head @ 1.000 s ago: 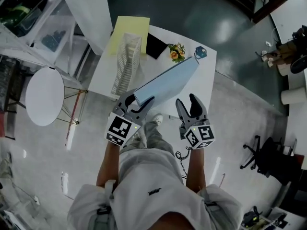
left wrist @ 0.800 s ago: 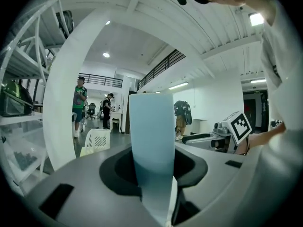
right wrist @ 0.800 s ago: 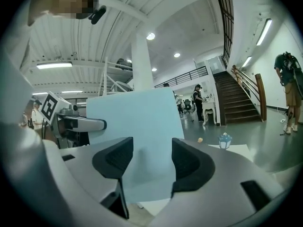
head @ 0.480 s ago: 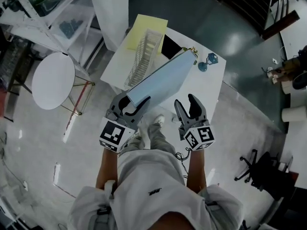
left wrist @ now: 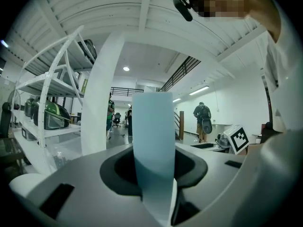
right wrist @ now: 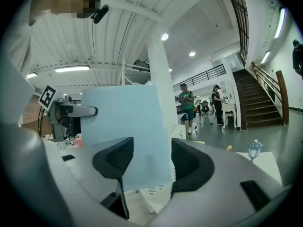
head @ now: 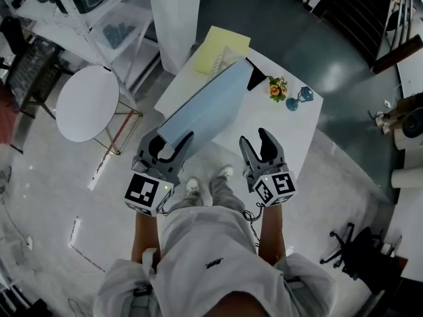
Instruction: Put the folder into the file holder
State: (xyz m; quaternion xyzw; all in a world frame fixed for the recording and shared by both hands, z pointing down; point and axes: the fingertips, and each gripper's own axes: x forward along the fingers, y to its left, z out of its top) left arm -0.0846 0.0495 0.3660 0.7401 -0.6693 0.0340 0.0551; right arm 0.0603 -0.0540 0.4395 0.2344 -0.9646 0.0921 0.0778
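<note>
A white table [head: 287,134] carries a yellow sheet [head: 223,45] at its far corner, a small flower bunch [head: 277,86] and a blue ornament [head: 301,98] just beside it. A round white table [head: 86,103] stands off to the left, near a shelving rack [head: 79,5] and a white pillar [head: 177,18].

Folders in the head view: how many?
2: blue folder in the left gripper; yellow folder flat on the table, far corner. Others may hide behind the blue one.

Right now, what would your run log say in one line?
left tongs: shut on folder | right tongs: open, empty | folder: over table, not yet in file holder
</note>
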